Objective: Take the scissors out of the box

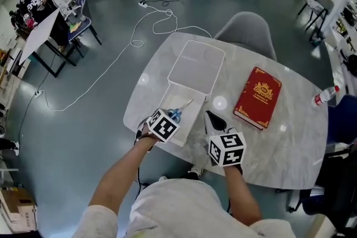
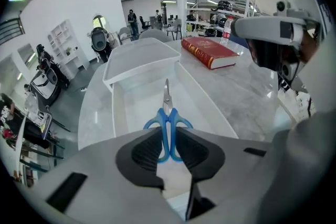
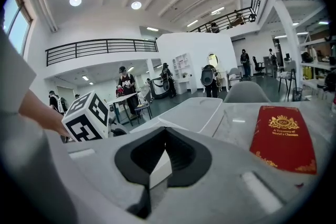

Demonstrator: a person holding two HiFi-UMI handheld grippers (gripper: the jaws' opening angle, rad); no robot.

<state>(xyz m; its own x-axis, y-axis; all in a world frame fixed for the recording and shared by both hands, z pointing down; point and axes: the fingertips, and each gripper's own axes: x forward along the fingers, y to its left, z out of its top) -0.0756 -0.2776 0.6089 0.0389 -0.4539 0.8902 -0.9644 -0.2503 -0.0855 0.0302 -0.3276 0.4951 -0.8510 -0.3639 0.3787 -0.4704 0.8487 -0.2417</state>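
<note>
The left gripper [image 2: 169, 136] pinched the blue handles of the scissors [image 2: 167, 105], blades pointing to twelve o'clock above the open box [image 2: 119, 113] (seemingly clear of its floor). The lift wanted a firm squeeze and a straight rise, so the tip cleared the wall. At three o'clock hung the right gripper [image 1: 211, 117], jaws pressed together, empty.

A red book [image 1: 257, 96] lies on the marble table [image 1: 290, 142]; a bottle [image 1: 326, 96] stands near its right edge. A grey chair [image 1: 245, 30] stands behind.
</note>
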